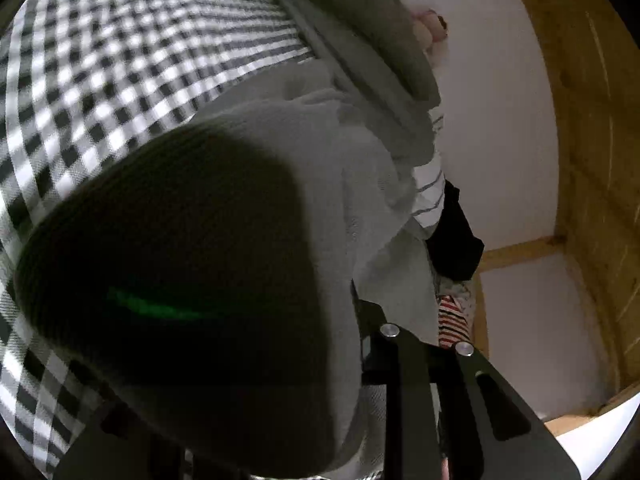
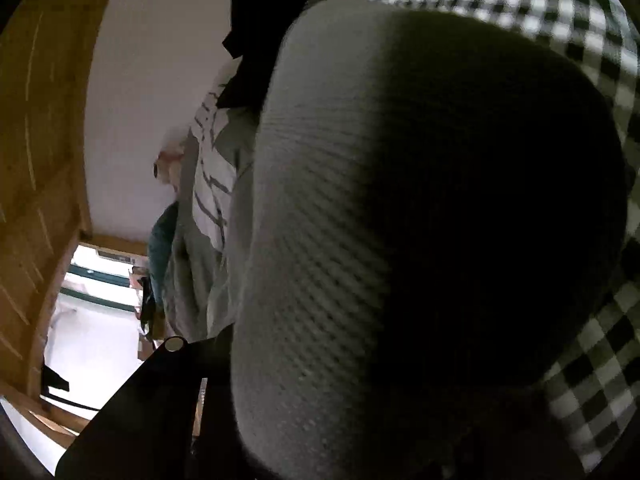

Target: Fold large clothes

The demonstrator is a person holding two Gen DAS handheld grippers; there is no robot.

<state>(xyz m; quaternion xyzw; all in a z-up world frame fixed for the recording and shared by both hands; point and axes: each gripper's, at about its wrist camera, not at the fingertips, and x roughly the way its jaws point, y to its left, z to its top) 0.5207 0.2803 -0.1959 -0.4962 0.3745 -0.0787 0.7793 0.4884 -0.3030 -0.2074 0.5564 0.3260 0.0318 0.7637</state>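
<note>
Grey ribbed knit, the big garment being folded, filled both lenses, draped so close over each tool that most of it fell into shadow. From the right wrist it bulged from 12 o'clock round to 6 o'clock; from the left wrist the same grey cloth swelled out of 7 o'clock toward the centre. Beneath it lay a black-and-white checked cover, running from 9 to 12 o'clock on the left view and along 1 to 4 o'clock on the right.

Behind, toward 2 o'clock in the left view, stood a pale wall with a wooden frame around it. A heap of other laundry sat along the cover's far edge: a white striped piece, something black, then a small red-and-white striped item.

I judged the fold to be mid-carry, both tools lifting an edge of the knit; the next move would call for bringing that edge over evenly and laying it flat. The left gripper showed only black linkage at 5 o'clock, the right gripper only one arm at 7 o'clock; cloth hid the fingertips, so I could not tell whether either was clamped or spread.

No brand, label or writing was readable.
</note>
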